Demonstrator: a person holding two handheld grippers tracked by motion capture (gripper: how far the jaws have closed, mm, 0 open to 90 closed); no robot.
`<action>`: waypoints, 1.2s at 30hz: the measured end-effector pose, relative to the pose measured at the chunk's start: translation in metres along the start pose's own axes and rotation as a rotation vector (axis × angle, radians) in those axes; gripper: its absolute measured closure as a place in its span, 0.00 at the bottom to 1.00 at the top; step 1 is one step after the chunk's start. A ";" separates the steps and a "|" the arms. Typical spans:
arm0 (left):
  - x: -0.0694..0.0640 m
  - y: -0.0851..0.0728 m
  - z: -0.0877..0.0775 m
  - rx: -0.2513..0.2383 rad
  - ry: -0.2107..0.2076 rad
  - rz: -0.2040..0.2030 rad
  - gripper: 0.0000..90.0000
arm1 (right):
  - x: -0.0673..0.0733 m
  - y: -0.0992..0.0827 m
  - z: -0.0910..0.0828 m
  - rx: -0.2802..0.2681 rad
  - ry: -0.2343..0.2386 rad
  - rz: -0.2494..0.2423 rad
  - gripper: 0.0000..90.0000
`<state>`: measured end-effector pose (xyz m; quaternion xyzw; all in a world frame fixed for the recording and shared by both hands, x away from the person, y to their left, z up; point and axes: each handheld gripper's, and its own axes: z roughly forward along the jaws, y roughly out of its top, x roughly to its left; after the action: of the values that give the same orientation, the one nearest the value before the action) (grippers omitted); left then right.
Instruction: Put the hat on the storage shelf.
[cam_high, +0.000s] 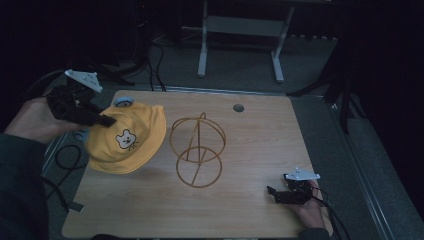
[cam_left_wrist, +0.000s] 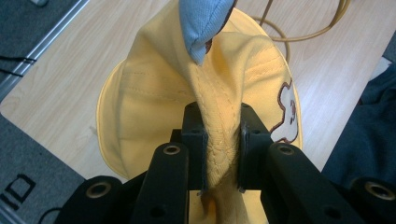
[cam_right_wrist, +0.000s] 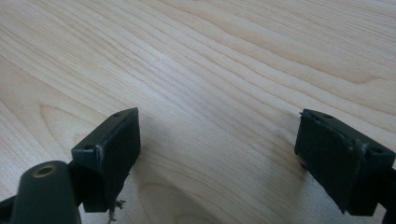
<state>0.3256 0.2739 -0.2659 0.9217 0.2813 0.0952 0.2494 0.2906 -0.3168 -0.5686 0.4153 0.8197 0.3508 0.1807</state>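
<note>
Left gripper view: hat (cam_left_wrist: 196, 107) brim bunched, underside hidden

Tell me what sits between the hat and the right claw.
In the high view, the gold wire stand stands between the hat and the right claw; otherwise only bare table.

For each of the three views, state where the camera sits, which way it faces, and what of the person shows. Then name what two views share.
High view: above the person's side, looking forward and down on the table; both forearms and hand-held grippers show.
Left gripper view: rides the left hand-held gripper, looking down its jaws, shut on the yellow hat.
Right gripper view: rides the right hand-held gripper, looking along its open jaws at bare wood.
Shared: the high and left gripper views both show the hat and the wire stand.
</note>
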 end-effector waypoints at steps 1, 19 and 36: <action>0.000 0.000 0.000 0.000 0.000 0.000 0.85 | 0.000 0.000 0.000 0.000 0.000 0.000 0.16; 0.001 0.013 -0.013 -0.063 -0.047 0.036 0.85 | 0.000 0.000 0.000 0.000 0.000 0.000 0.16; 0.001 0.024 -0.015 -0.099 -0.082 0.061 0.85 | 0.000 0.000 0.000 -0.001 0.000 -0.001 0.16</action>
<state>0.3329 0.2634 -0.2402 0.9195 0.2376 0.0787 0.3032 0.2907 -0.3169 -0.5687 0.4146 0.8198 0.3510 0.1812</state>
